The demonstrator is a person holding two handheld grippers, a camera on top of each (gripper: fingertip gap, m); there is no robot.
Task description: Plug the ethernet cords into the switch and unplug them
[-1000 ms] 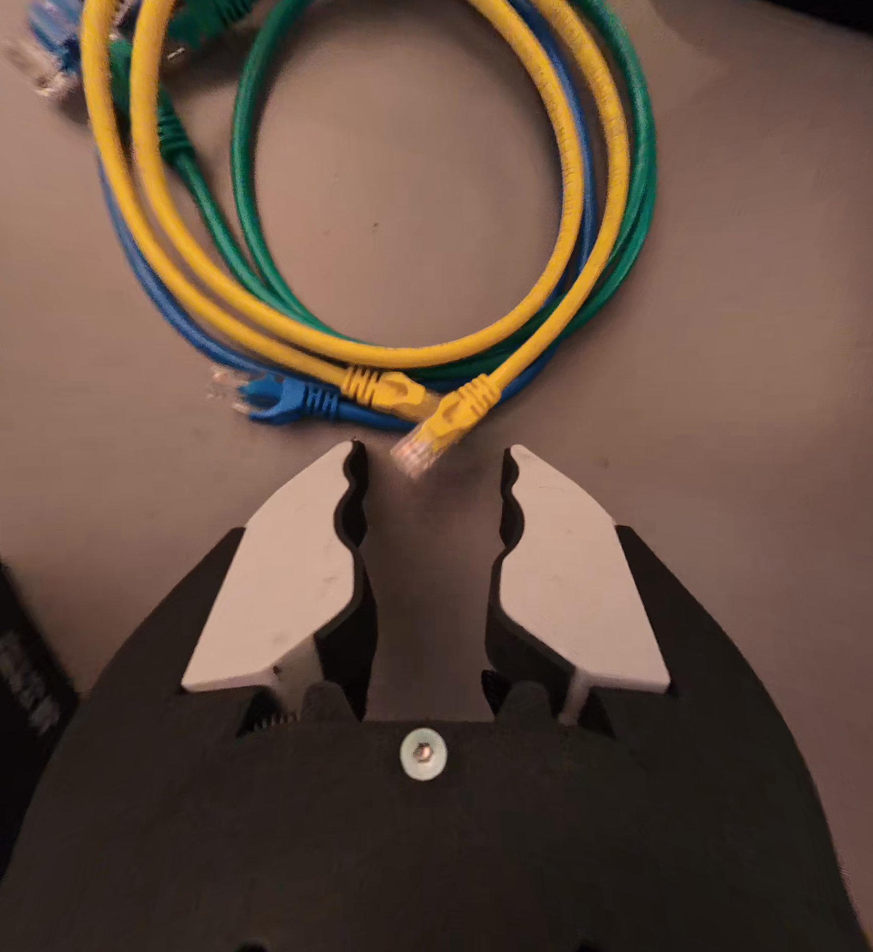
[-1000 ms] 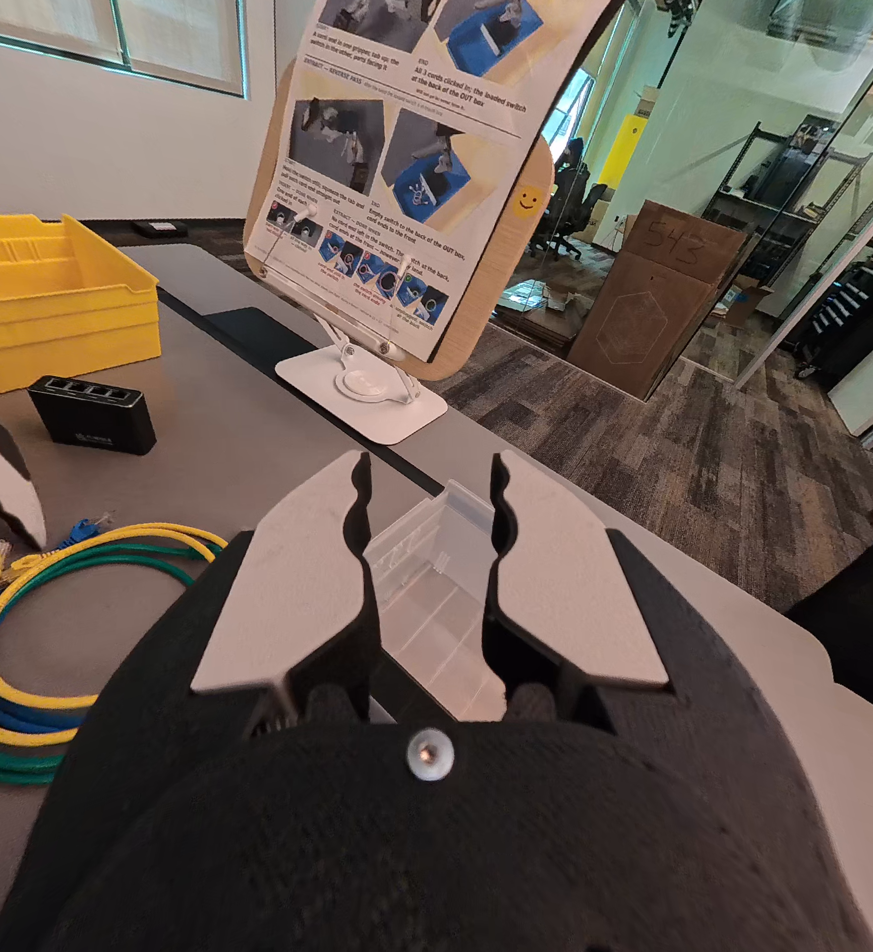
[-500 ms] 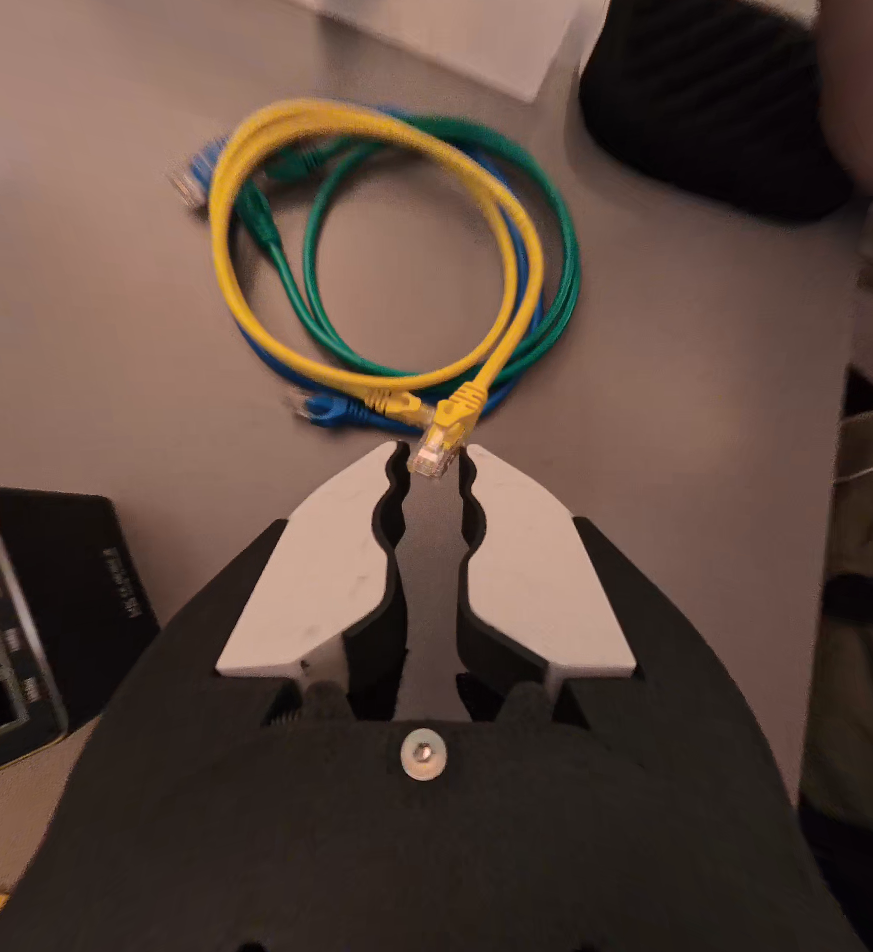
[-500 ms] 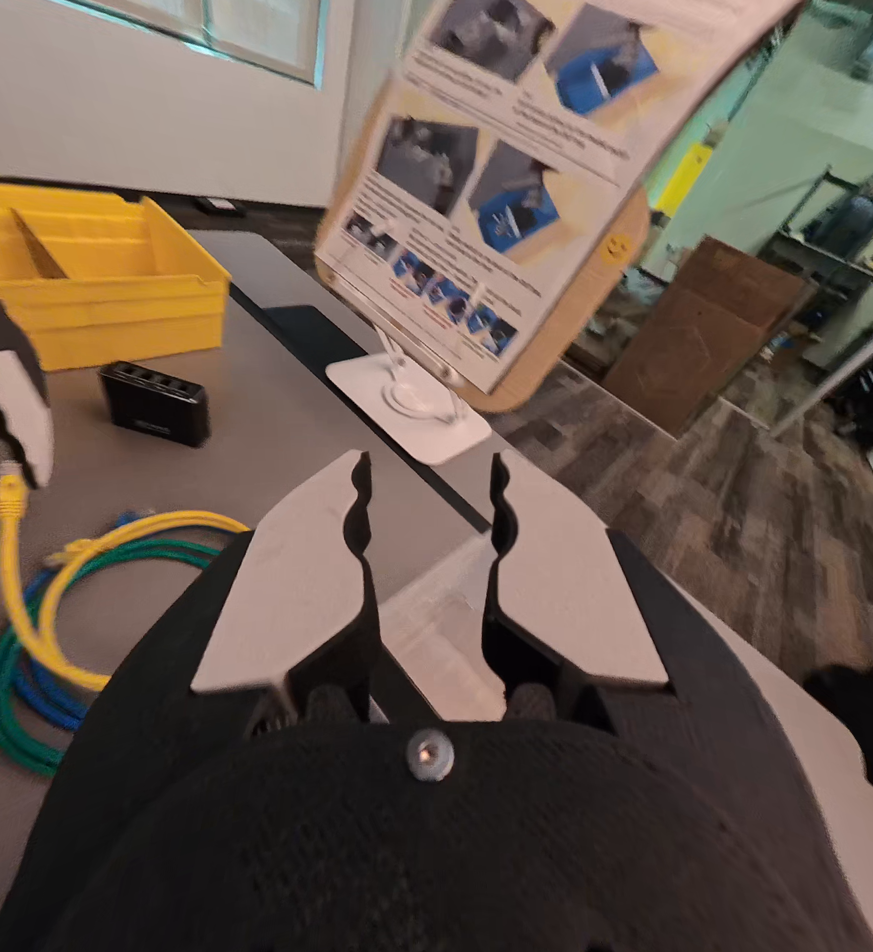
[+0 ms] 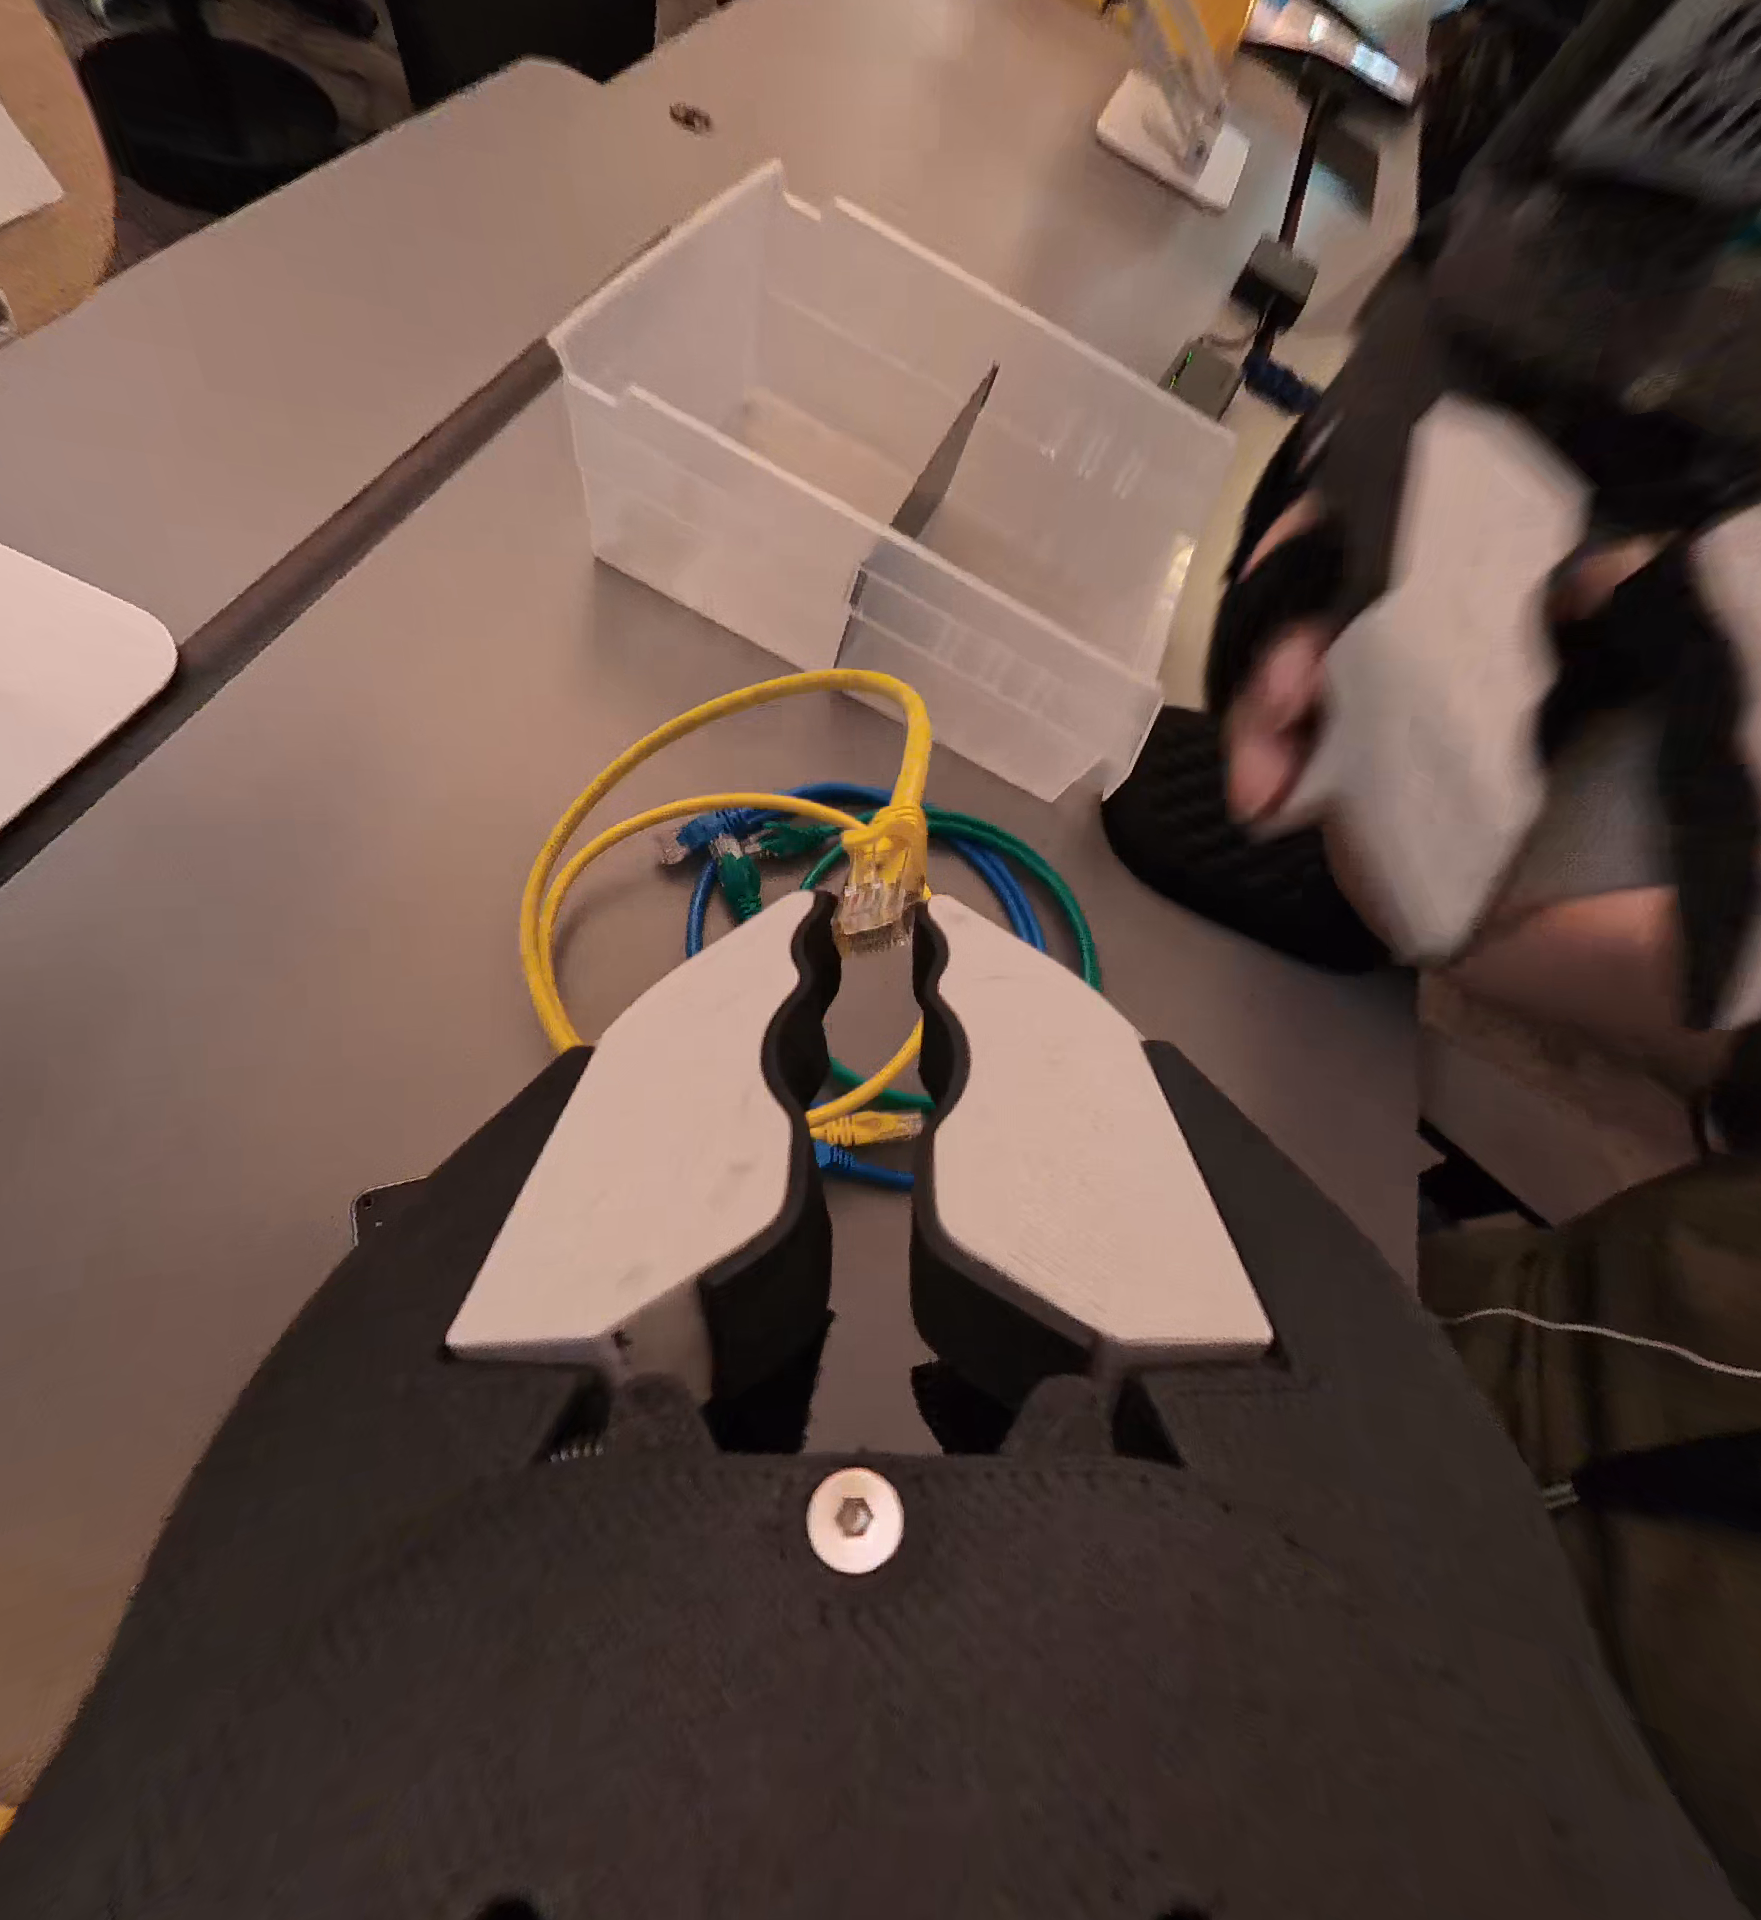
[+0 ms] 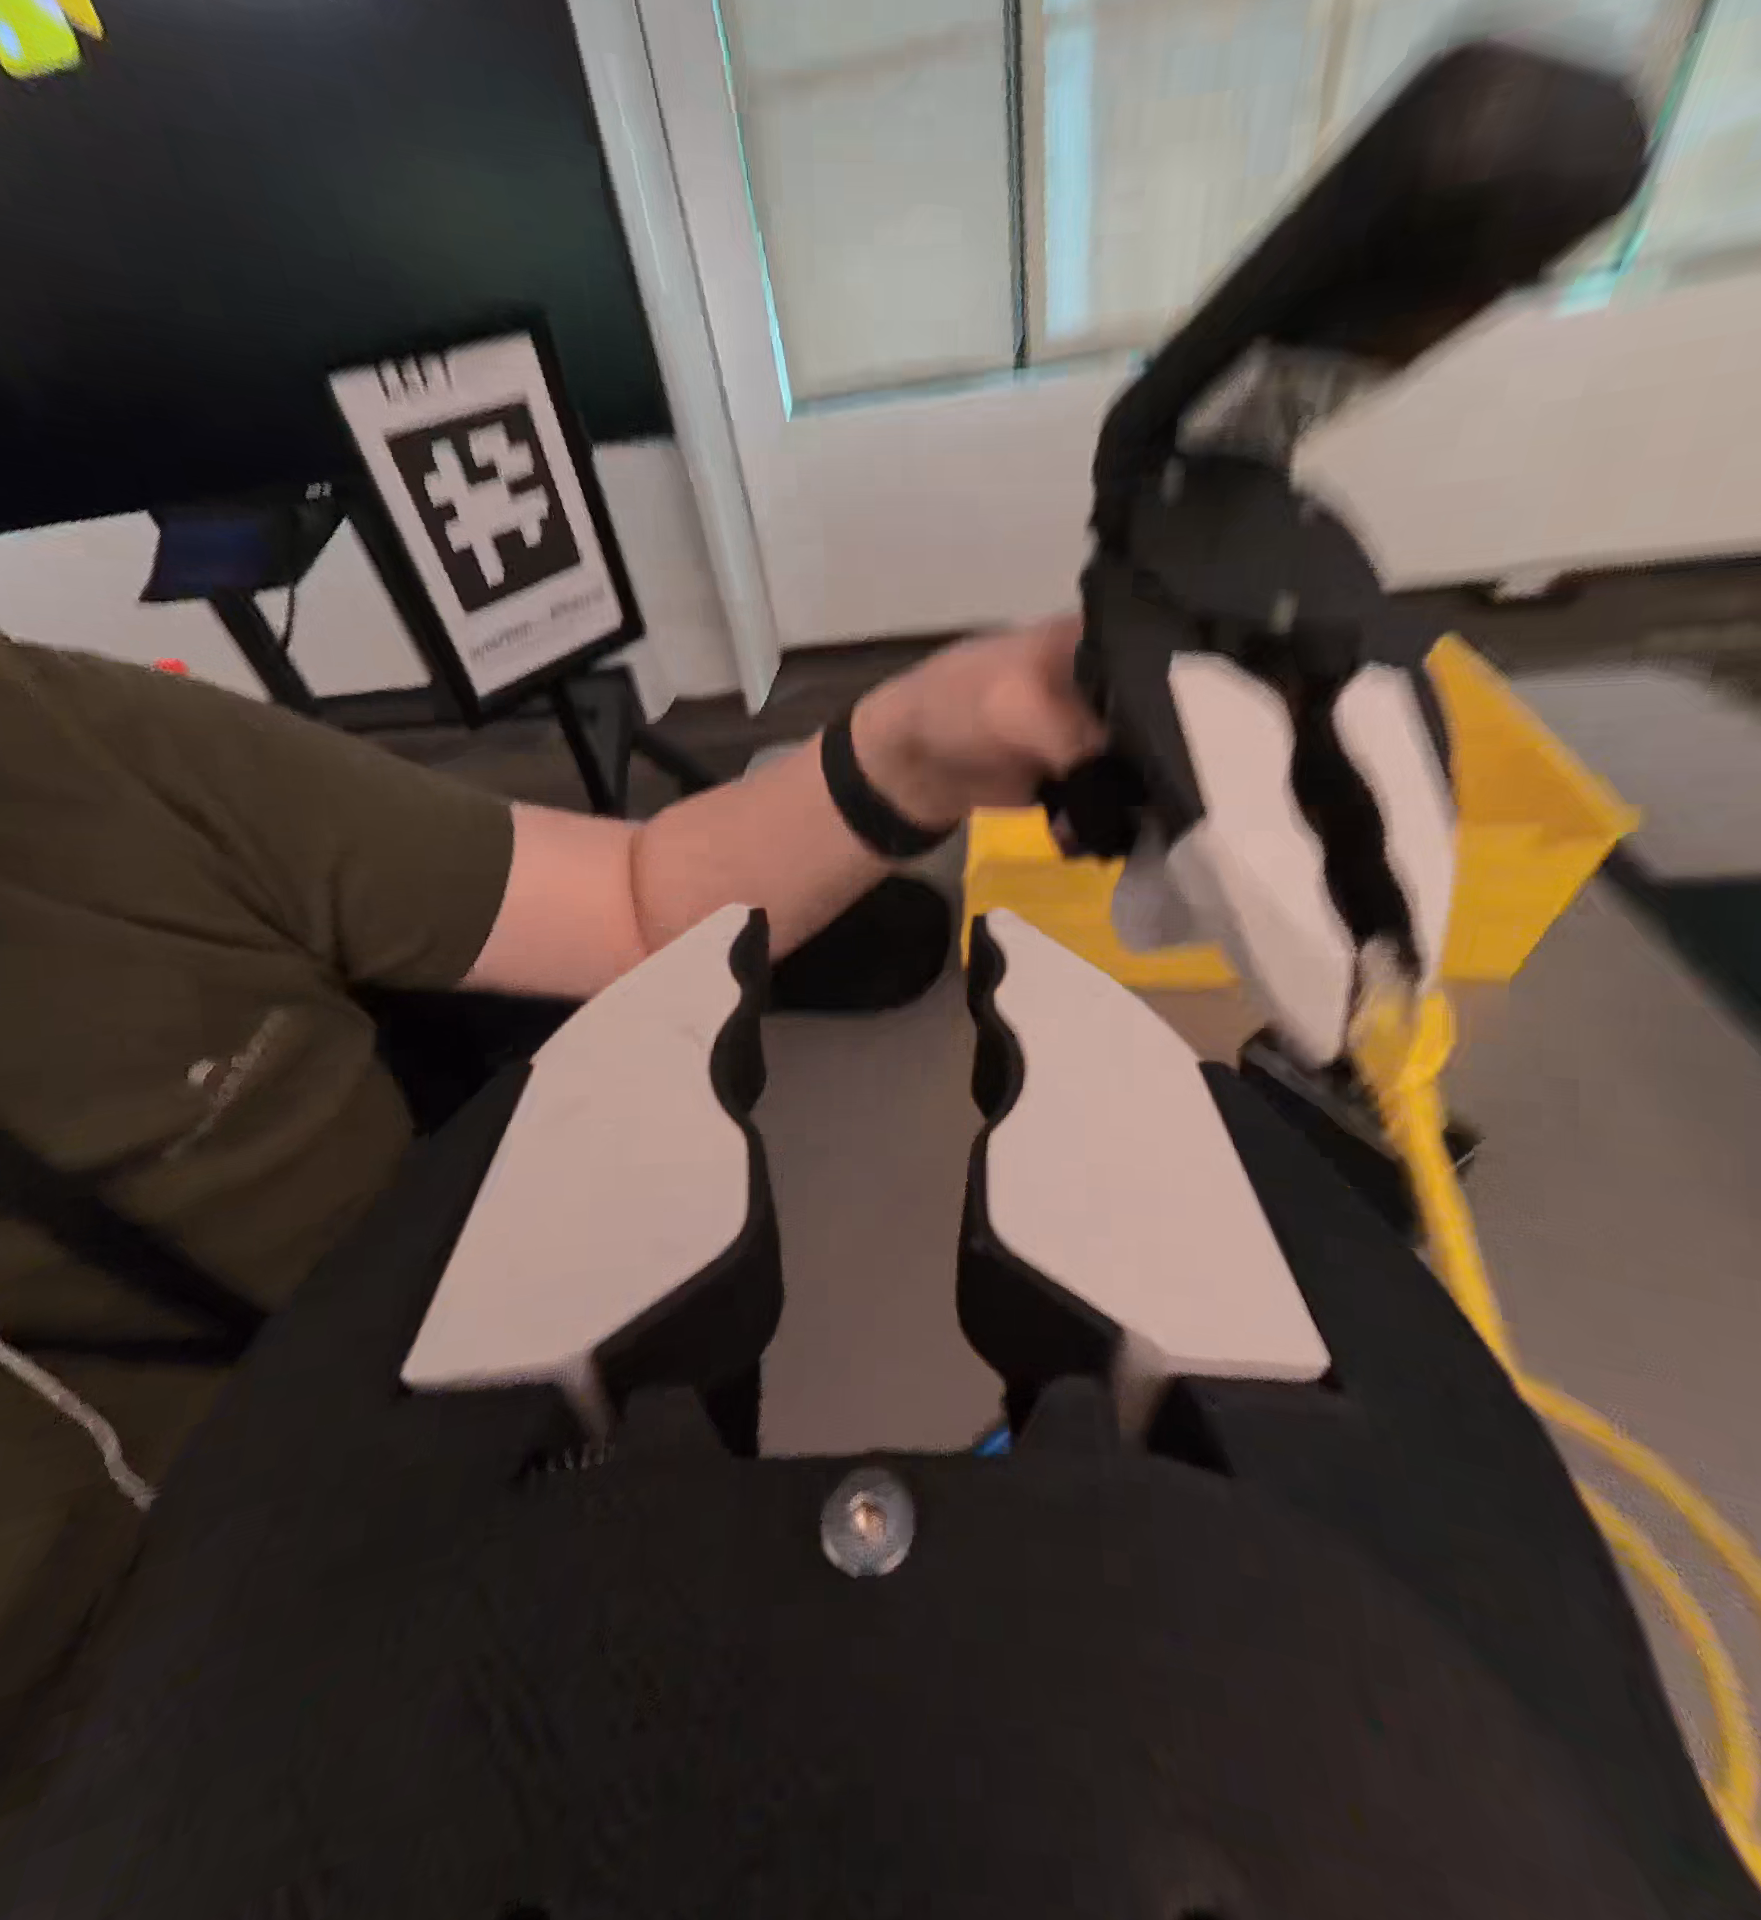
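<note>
Plastic clear-bodied plug [image 5: 871,914] of the yellow cord [image 5: 585,831] sits pinched at the very tips of your left gripper [image 5: 874,920], whose jaws are closed down to a narrow gap on it, wavy black inner pads against its sides. The plug's ribbed yellow boot rises beyond the tips, and the round glossy cord arcs away and drops to the smooth grey worktop [image 5: 284,790], looping twice there. Beneath lie the blue cord [image 5: 1011,894] and the green cord [image 5: 1073,914], coiled flat together, their plug ends bunched just left of the held plug.

Your right gripper [image 6: 860,935] holds nothing; its jaws stand apart with bare worktop showing between the flat white fingers. From there your left gripper appears blurred, lifted clear of the worktop, the yellow cord trailing down from it.

A translucent, ribbed rectangular bin [image 5: 855,499] with a divider stands just behind the coils. A yellow bin [image 6: 1520,821] sits farther off. The switch cannot be made out clearly.
</note>
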